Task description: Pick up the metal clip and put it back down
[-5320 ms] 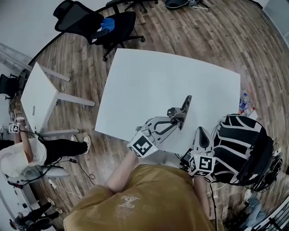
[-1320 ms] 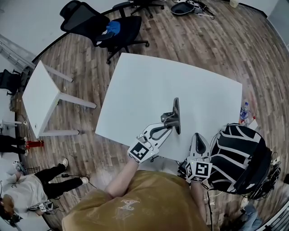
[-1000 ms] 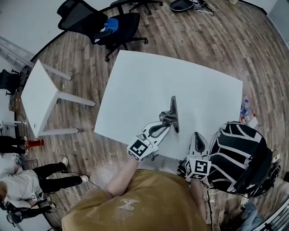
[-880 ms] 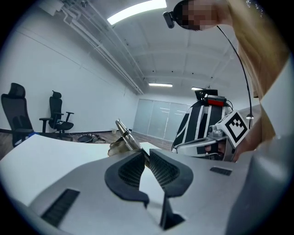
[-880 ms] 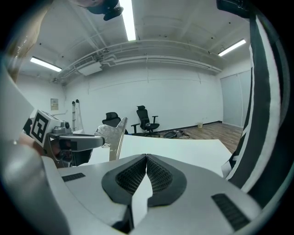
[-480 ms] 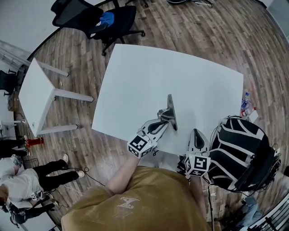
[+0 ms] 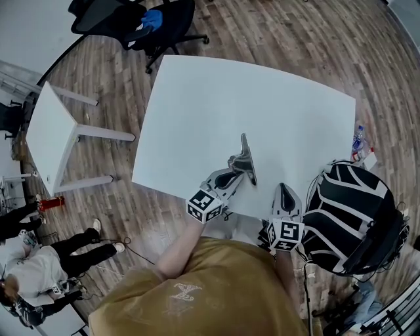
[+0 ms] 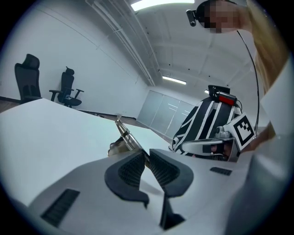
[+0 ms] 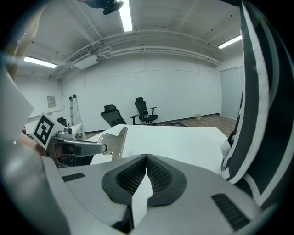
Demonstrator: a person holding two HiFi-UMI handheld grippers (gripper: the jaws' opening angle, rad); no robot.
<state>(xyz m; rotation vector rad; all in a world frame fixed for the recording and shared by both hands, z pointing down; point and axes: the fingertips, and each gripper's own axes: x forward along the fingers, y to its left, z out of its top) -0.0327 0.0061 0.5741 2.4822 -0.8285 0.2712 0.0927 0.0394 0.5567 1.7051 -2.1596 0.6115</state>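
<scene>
The clip [image 7: 244, 157] stands on edge over the table's [image 7: 216, 98] near side. Its handle is pinched in the left gripper [image 7: 235, 172], jaws nearly together on it. Whether it touches the tabletop can't be told. At 5 o'clock the right gripper [image 7: 283, 189] is closed and empty. A striped bag [image 7: 357, 216] sits at 4 o'clock, a chair [image 7: 141, 20] at 11, a small table [image 7: 49, 131] at 9.

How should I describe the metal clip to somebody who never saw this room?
Find the large white table; at its near edge, the left gripper pinches a shiny silver spring clip. Its long flat metal bar sets it apart from the matte grey gripper.
</scene>
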